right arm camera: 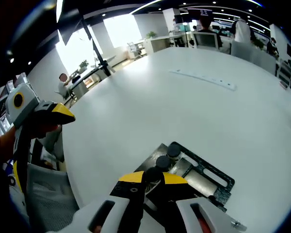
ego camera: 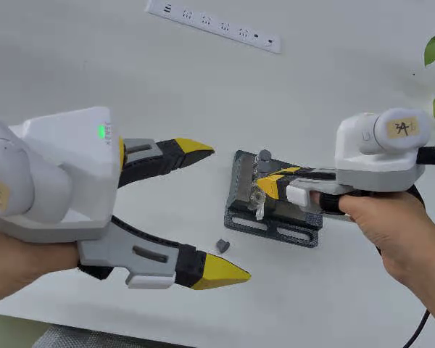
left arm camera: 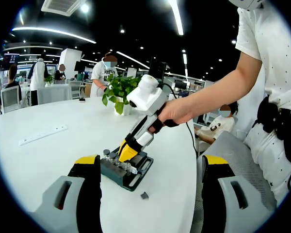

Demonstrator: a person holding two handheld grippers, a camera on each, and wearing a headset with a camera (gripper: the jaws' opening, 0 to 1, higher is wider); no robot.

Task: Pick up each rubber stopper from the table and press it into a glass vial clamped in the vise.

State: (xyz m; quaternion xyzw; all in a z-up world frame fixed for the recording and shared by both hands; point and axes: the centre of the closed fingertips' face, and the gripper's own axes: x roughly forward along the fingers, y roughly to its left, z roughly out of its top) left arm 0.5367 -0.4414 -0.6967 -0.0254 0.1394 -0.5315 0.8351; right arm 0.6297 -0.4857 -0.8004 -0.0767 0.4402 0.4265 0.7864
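Now, with my right gripper (right arm camera: 153,178) clamped on a rubber stopper (right arm camera: 153,172) above the vise's (ego camera: 275,221) vial (ego camera: 258,197), I must press squarely down, my left gripper (ego camera: 228,213) gaping beside the spare stopper (ego camera: 222,246) near the table's (ego camera: 130,72) front edge.

Counted 2 grippers: left gripper (ego camera: 228,213), right gripper (ego camera: 262,188). 1 vise (ego camera: 275,226). Stoppers were 4: 2 seated stoppers (ego camera: 264,154) (ego camera: 263,167), 1 gripped stopper (right arm camera: 153,174), 1 loose stopper (ego camera: 222,246). 1 power strip (ego camera: 214,25).

White table (ego camera: 333,87), dark vise (ego camera: 275,230) on it, loose rubber stopper (ego camera: 222,246) just beside, white power strip (ego camera: 214,25) well apart
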